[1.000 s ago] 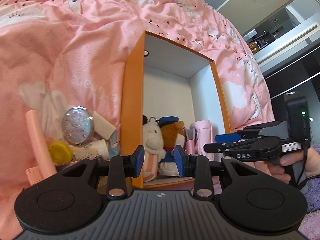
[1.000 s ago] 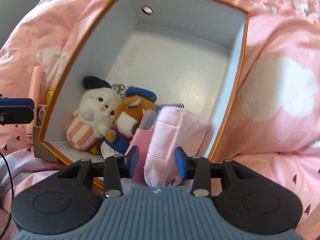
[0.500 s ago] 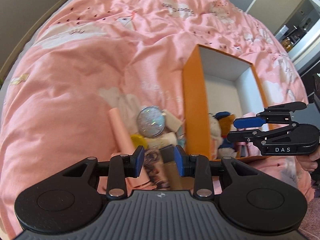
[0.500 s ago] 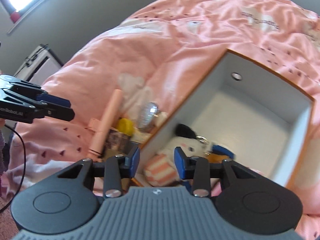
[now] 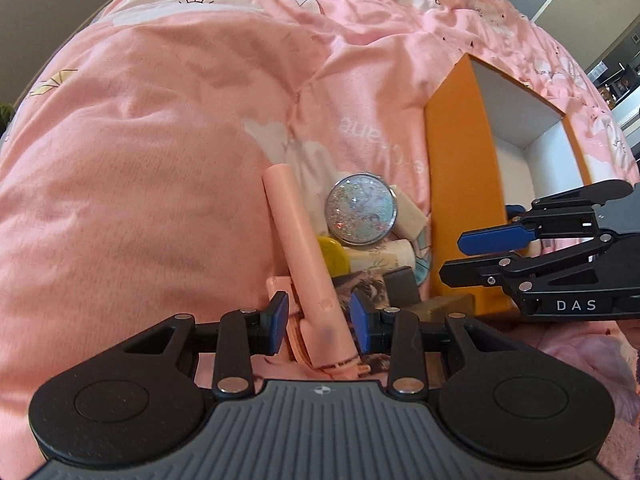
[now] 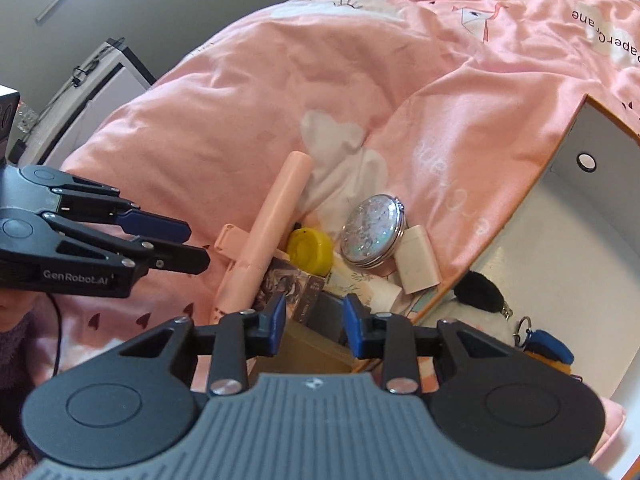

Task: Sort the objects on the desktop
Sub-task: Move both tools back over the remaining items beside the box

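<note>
The left gripper (image 5: 319,323) points down at a long pink tube (image 5: 300,256), whose lower end lies between its blue pads; the jaws are opening and a gap shows on each side of the tube, so they do not press on it. The right gripper (image 6: 314,323) hangs over a small dark-printed box (image 6: 289,289) and an olive-brown block (image 6: 308,354); its jaws are closing, yet the pads touch nothing. Around these lies a small heap on the pink bedspread (image 5: 168,128): a yellow round cap (image 6: 311,250) just beside the tube, a glittery round compact (image 6: 374,231) leaning above it, a cream rectangular piece (image 6: 417,260) against the compact, and a pale tube (image 5: 380,258) under them. To the right of the heap, touching it, stands an orange box (image 5: 456,184) with white inner walls. Inside it, the right wrist view shows a black fluffy pompom (image 6: 478,291) and a blue cap with a key ring (image 6: 550,347).
</note>
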{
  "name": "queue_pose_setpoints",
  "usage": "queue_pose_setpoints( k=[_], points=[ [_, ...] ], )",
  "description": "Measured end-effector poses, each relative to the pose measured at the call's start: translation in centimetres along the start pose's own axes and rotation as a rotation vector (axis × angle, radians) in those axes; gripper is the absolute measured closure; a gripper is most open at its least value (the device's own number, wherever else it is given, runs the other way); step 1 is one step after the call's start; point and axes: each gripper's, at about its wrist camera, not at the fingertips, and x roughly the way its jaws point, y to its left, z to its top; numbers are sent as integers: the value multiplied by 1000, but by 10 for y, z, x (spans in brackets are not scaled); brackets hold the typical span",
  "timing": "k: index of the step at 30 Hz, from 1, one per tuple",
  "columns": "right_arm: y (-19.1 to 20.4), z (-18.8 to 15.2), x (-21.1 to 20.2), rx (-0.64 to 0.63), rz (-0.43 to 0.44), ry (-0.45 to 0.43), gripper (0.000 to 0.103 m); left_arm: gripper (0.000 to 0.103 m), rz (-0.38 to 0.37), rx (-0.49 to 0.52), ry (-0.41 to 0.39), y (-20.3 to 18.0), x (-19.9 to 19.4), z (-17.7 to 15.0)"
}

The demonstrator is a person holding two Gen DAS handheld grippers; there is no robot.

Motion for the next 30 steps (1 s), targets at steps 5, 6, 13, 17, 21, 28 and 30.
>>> queue_pose_setpoints(
  k=[5, 6, 13, 17, 21, 28, 30],
  points=[
    [-5, 13, 15, -16, -28, 21, 68, 52, 33, 19, 14, 2, 23, 11],
    [-8, 16, 18, -14, -28, 28, 68, 52, 36, 17, 20, 3, 28, 14],
    [-13, 41, 34, -66, -124, 25, 64, 52, 17, -32, 86, 12, 55, 26],
    [-18, 57, 49, -93, -139, 66, 64, 52, 7, -49, 113, 15, 65, 28],
    [-19, 70, 66, -132, -175, 99, 63, 67, -18, -60, 111, 18, 65, 27],
    [-20, 73, 64, -120, -110, 108, 63, 68, -9, -54, 59, 16, 47, 21],
    [-16, 66, 53, -123, -57, 107, 63, 69, -6, -58, 33, 17, 38, 22]
  ],
)
